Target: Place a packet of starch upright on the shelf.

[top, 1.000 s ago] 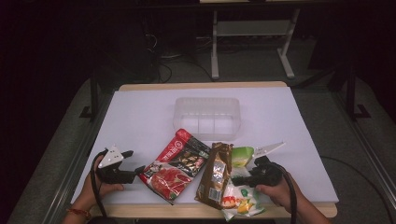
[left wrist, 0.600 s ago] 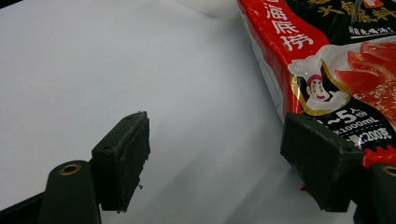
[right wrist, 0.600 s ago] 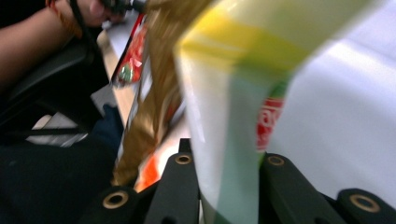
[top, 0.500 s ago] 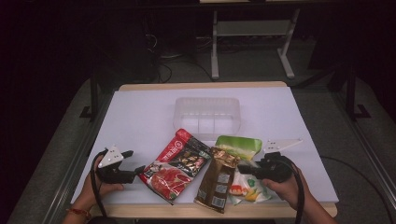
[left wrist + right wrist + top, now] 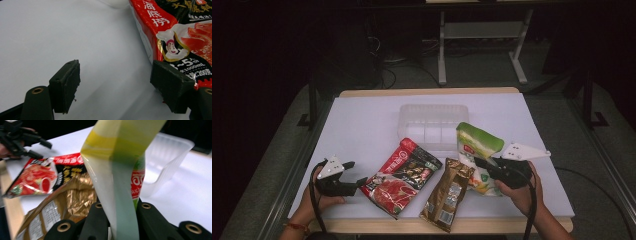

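A white-topped bench (image 5: 362, 125) with a pale wooden edge takes up the middle of the high view. At its centre, toward the top, stands a clear plastic rectangular tray (image 5: 432, 125), and nothing lies in it as far as the pictures show. Below it, left of centre, a red and black glossy food pouch (image 5: 402, 177) lies flat; beside that, lower centre, lies a gold foil packet (image 5: 448, 195).

Right of centre, the green and white snack bag (image 5: 477, 150) stands lifted and tilted. The right gripper (image 5: 484, 165) is clamped tightly on its lower edge, its jaws having just been closing onto the bag. The bag sits just beside the tray's right corner, not yet over it.

At lower left, the left gripper (image 5: 115, 87) rests with jaws spread wide, holding nothing, one jaw at the red pouch's edge.

So packing appears to be only starting: one bag is picked up, none is in the tray, and two packets are left.
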Action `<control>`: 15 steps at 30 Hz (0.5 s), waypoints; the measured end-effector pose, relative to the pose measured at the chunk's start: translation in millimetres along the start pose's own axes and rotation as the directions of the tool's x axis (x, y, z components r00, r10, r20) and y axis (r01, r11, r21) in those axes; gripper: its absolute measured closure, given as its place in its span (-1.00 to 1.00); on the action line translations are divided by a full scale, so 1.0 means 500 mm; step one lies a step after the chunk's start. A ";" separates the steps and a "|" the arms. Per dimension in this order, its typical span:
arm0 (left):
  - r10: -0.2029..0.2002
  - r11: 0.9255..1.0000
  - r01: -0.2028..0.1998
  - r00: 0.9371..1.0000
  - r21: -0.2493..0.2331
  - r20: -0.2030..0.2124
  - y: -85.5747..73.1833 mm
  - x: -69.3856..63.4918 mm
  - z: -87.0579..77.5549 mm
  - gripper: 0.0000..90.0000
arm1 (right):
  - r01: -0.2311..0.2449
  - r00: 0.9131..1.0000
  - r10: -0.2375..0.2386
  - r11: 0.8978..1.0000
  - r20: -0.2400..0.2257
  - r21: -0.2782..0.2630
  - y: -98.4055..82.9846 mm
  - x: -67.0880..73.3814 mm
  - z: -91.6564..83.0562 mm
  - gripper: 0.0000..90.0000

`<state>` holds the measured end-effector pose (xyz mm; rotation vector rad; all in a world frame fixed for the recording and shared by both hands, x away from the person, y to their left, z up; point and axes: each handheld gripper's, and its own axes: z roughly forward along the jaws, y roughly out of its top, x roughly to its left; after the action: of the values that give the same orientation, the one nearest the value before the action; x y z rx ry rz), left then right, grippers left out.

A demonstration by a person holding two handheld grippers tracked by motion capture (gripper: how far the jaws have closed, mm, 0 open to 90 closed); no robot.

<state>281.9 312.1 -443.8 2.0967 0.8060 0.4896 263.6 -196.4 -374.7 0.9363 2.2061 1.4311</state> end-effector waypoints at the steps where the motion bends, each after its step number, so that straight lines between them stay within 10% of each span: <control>1: 0.000 1.000 0.000 1.000 0.000 0.000 0.000 0.000 0.000 -0.49 | 0.000 1.000 0.000 1.000 0.000 0.000 0.000 0.000 0.000 0.87; 15: -0.003 1.000 0.003 1.000 -0.003 0.002 -0.001 0.001 0.001 -0.49 | 0.076 0.992 -0.067 0.993 0.103 -0.094 0.036 -0.010 0.022 0.87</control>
<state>282.5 312.4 -444.1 2.0926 0.8067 0.4864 280.0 -187.6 -363.6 0.8673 2.0574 1.4148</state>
